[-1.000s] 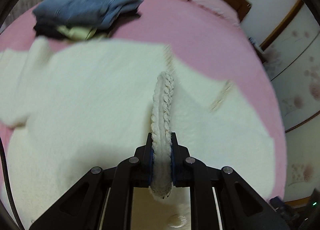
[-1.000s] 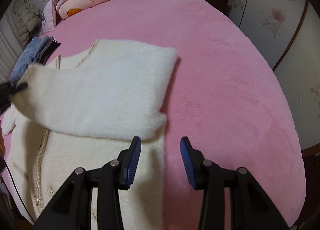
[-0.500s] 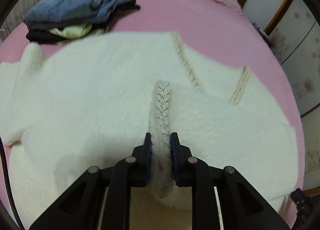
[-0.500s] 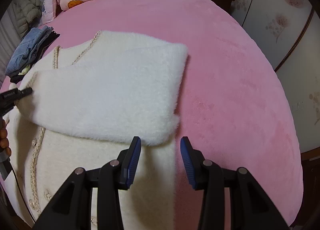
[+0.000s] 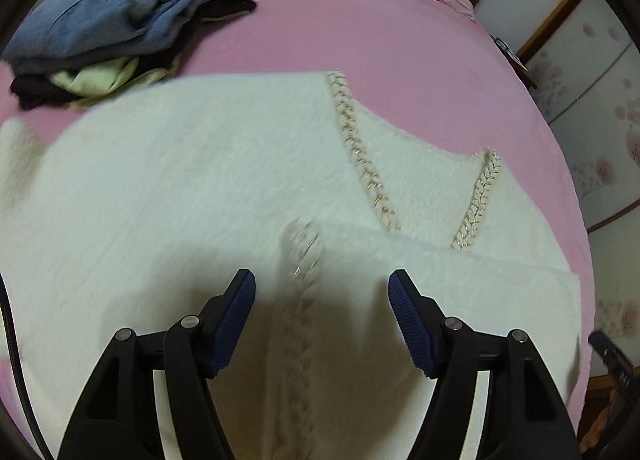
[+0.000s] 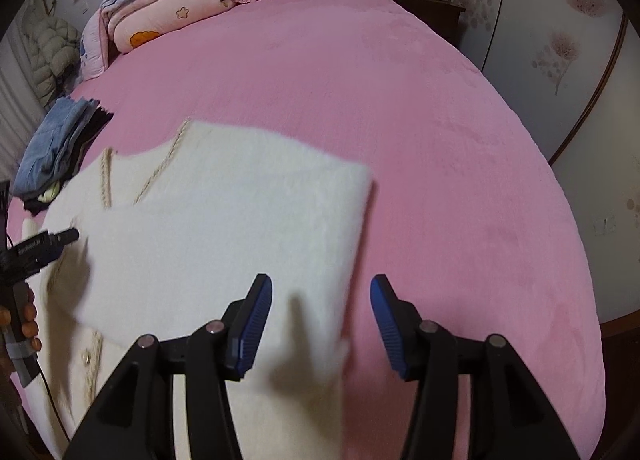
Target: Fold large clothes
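A fluffy white cardigan with gold braided trim lies spread on the pink bed. One sleeve is folded across its front. My left gripper is open just above the braided cuff, which lies loose on the cardigan. My right gripper is open and empty over the folded sleeve's right edge. The left gripper also shows at the left edge of the right wrist view.
A pile of folded clothes, blue jeans on top, sits at the bed's far left. Folded quilts and a pillow lie at the headboard. A nightstand and wardrobe doors stand to the right.
My left gripper opened and let go of the braided cuff, which dropped onto the cardigan. The sleeve now lies folded across the front. The right gripper stayed open.
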